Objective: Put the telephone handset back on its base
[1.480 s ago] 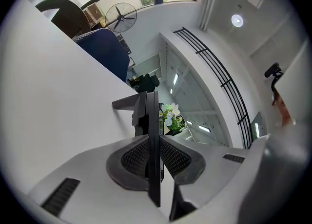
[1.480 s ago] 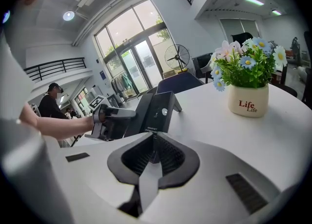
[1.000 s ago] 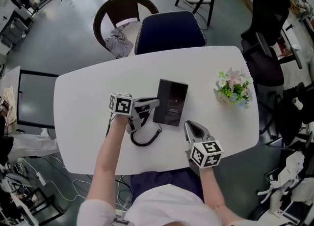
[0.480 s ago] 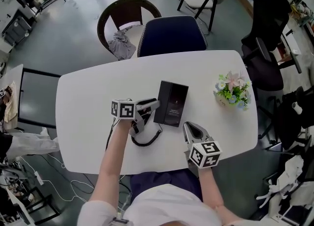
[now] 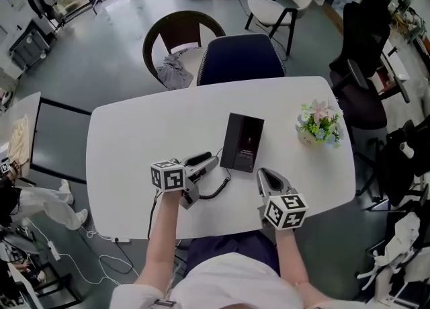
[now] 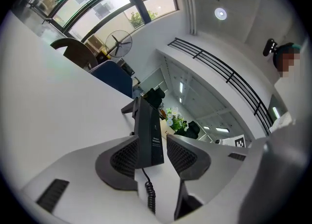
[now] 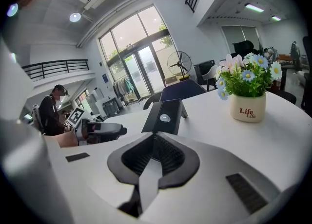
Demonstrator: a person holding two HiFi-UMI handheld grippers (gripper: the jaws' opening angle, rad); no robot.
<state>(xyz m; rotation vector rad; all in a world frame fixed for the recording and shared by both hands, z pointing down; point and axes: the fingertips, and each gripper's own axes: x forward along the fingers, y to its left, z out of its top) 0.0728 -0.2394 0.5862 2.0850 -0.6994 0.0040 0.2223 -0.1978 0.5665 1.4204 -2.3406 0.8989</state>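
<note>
On the left of the white table [image 5: 134, 140]: left gripper [image 5: 207, 168], jaws just opened wide, clamping nothing, coiled cord [image 5: 211, 192] trailing beside it. Just past the fingertips, framed between the pads in the left gripper view: black handset [image 5: 233, 143], seemingly laid back on its base [image 5: 253, 136], though hard to separate black from black. Further right: right gripper [image 5: 264, 174], closed and empty, resting apart. Looks all but finished; remains only to confirm seating and pull clear.

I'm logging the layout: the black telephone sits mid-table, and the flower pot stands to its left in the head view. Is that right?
Not quite. The head view shows the flower pot standing to the right of the black telephone, which does sit mid-table.
</note>
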